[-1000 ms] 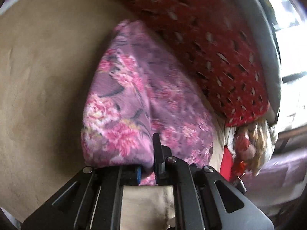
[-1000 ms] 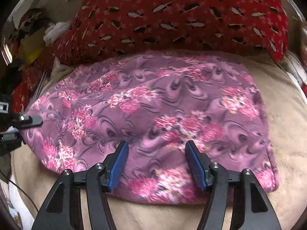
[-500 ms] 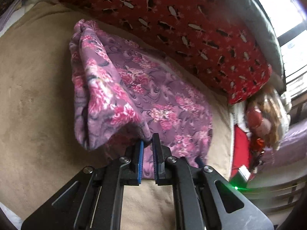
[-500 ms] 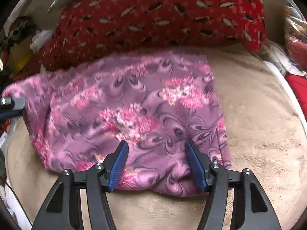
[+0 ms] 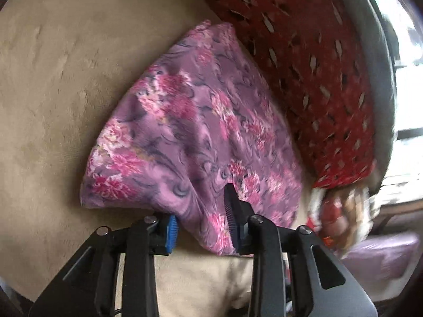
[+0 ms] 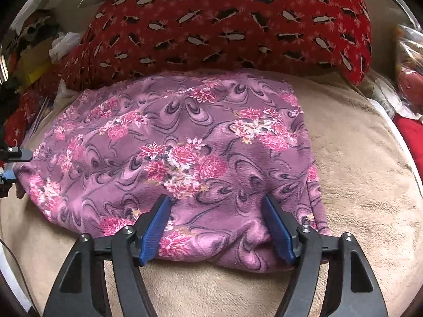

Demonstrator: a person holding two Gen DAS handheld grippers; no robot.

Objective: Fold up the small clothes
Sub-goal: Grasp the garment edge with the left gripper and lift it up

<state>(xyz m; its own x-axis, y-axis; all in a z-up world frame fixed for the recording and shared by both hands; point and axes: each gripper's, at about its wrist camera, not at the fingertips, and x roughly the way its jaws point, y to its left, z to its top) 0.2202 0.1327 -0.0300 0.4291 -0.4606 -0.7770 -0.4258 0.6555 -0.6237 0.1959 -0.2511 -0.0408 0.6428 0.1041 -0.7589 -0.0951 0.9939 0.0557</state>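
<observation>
A purple floral garment (image 6: 185, 155) lies folded on a beige blanket (image 6: 357, 185); it also shows in the left wrist view (image 5: 195, 137). My left gripper (image 5: 202, 218) is open, its jaws apart around the garment's near corner, cloth lying between them. It shows at the left edge of the right wrist view (image 6: 13, 162). My right gripper (image 6: 216, 227) is open wide, its blue-padded fingers (image 6: 156, 227) standing over the garment's near edge.
A red patterned pillow (image 6: 224, 26) lies right behind the garment, also in the left wrist view (image 5: 304, 66). Clutter of red and white items (image 5: 341, 211) sits past the blanket's edge. Bare beige blanket (image 5: 53, 79) spreads to the left.
My left gripper laid the lifted fold down onto the garment and opened its jaws, releasing the cloth. The garment now lies flat. My right gripper stayed open over the near edge.
</observation>
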